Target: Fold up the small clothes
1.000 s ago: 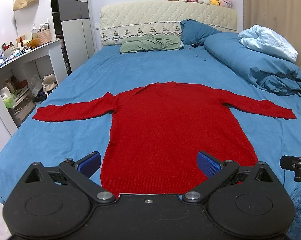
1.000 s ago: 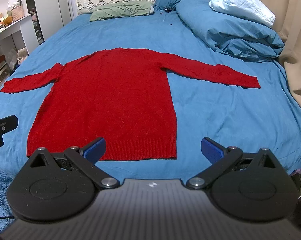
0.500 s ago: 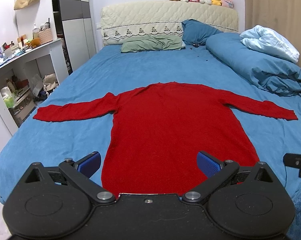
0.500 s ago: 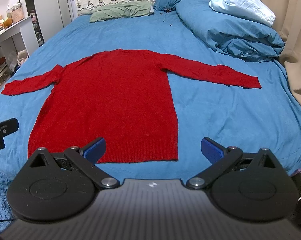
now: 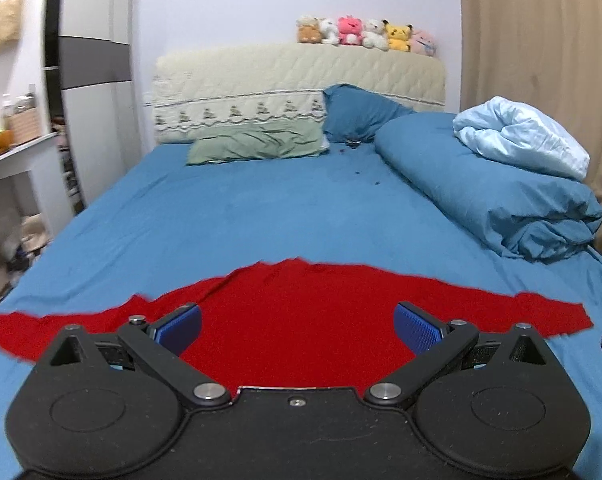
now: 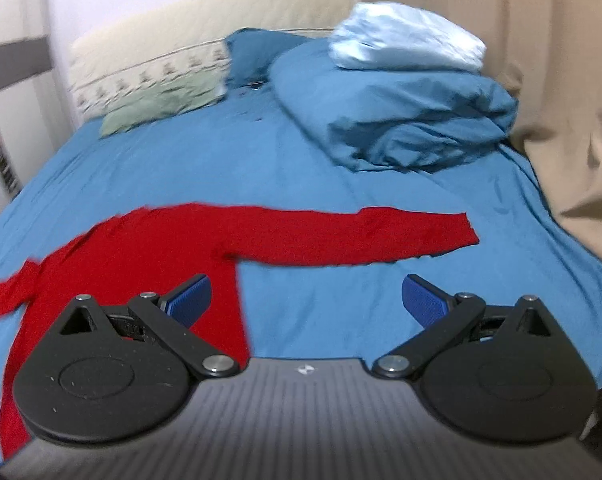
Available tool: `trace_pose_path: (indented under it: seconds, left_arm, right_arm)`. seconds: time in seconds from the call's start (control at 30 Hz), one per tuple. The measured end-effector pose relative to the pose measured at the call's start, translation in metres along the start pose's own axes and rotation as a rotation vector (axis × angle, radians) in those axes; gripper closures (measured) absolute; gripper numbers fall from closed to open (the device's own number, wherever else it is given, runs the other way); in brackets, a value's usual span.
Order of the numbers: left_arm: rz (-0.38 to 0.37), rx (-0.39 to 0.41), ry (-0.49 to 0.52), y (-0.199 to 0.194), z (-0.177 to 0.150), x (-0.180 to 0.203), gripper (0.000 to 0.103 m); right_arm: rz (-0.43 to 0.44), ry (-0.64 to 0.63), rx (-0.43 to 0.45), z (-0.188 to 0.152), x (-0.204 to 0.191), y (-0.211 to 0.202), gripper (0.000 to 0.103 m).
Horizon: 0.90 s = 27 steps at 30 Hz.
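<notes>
1. Left wrist view is showing the left gripper (image 5: 297,330) hanging low over the chest of the red sweater (image 5: 301,320), jaws spread wide and gripping nothing. I judge it is parked there to line up on the garment before any fold begins.
2. Lying flat on the blue bed sheet (image 5: 261,216) near the foot edge of the bed, the sweater is spreading both sleeves out toward the left and right edges, a layout that is giving each gripper a free sleeve to take.
3. Looking along the head edge, a green pillow (image 5: 257,146) and a blue pillow (image 5: 361,114) are sitting well apart from the work.
4. Over on the right side, the right gripper (image 6: 305,300) is hovering beside the sweater's side seam, just below the right sleeve (image 6: 361,236). Its fingers are also wide apart and empty, probably readying for that sleeve.
5. Piled by the right edge, the rolled duvet (image 6: 401,116) is leaving the folding area free.
</notes>
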<state>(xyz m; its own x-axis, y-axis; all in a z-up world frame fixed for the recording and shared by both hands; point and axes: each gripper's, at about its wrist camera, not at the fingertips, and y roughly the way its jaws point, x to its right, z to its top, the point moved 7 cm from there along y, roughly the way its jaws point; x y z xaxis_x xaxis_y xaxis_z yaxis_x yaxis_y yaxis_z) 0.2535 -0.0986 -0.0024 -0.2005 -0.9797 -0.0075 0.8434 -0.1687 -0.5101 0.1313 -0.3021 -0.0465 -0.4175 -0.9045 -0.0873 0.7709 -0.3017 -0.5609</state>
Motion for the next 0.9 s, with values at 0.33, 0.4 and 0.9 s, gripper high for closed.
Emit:
trace_pose_path:
  seconds: [0.33,0.4,0.9]
  left_arm:
    - [-0.079,-0.149,0.012,0.191,-0.010,0.060,0.000]
    - [-0.098,-0.197,-0.010,0.223,-0.022,0.068,0.000]
    - [-0.081,-0.344,0.039,0.338,-0.069,0.105,0.000]
  right_arm:
    - [0.010,0.311,-0.017,-0.001,0.109,0.161,0.000]
    - [-0.006,0.343,-0.023,-0.006,0.125,0.191,0.000]
    - [-0.097,0.452,-0.002,-0.009,0.175,0.287,0.072]
